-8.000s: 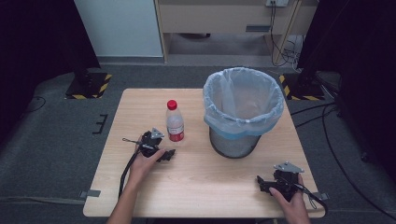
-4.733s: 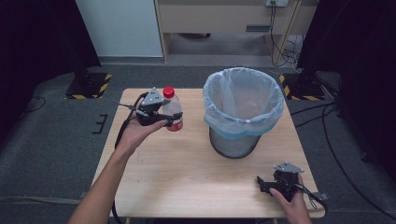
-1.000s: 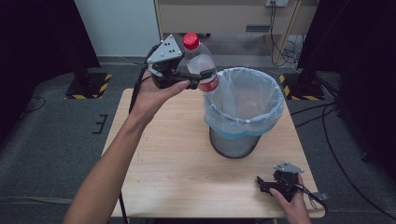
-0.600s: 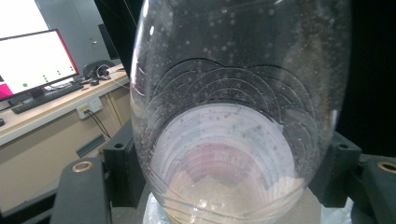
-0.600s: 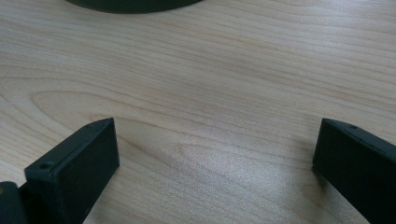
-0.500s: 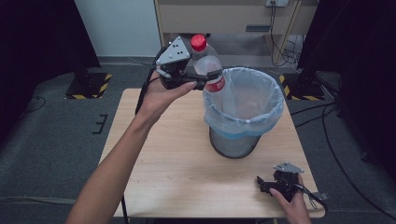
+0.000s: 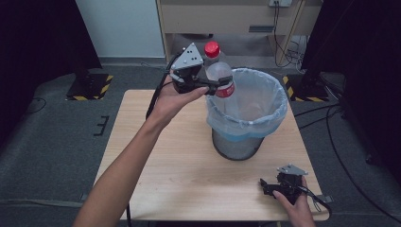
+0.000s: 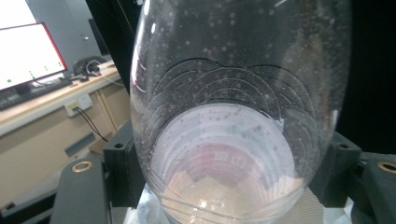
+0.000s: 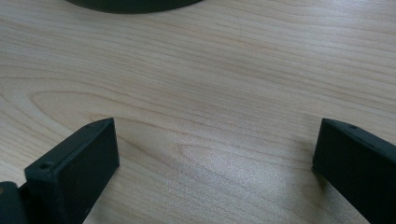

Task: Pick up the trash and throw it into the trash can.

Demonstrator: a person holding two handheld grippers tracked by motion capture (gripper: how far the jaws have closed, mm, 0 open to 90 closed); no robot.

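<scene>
A clear plastic bottle (image 7: pixel 217 71) with a red cap and red label hangs upright in the air over the near-left rim of the waste bin (image 7: pixel 279 101). My left gripper (image 7: pixel 222 86) is shut on the bottle's body at label height. In the left gripper view the bottle (image 8: pixel 233 116) sits pressed between the two black jaws. My right gripper (image 7: pixel 265 185) rests on the table (image 7: pixel 179 161) at the front right, open, with bare wood between its jaws (image 9: pixel 215 140).
The bin is a dark mesh basket lined with a pale blue bag, standing right of the table's middle. Black floor stands with yellow-striped bases (image 7: pixel 90 87) sit beyond the table's far corners. A cable trails from each gripper.
The left hand lifted the bottle from the table. Over the last second it carried it right and slightly down, toward the bin's opening. The right gripper has stayed put.
</scene>
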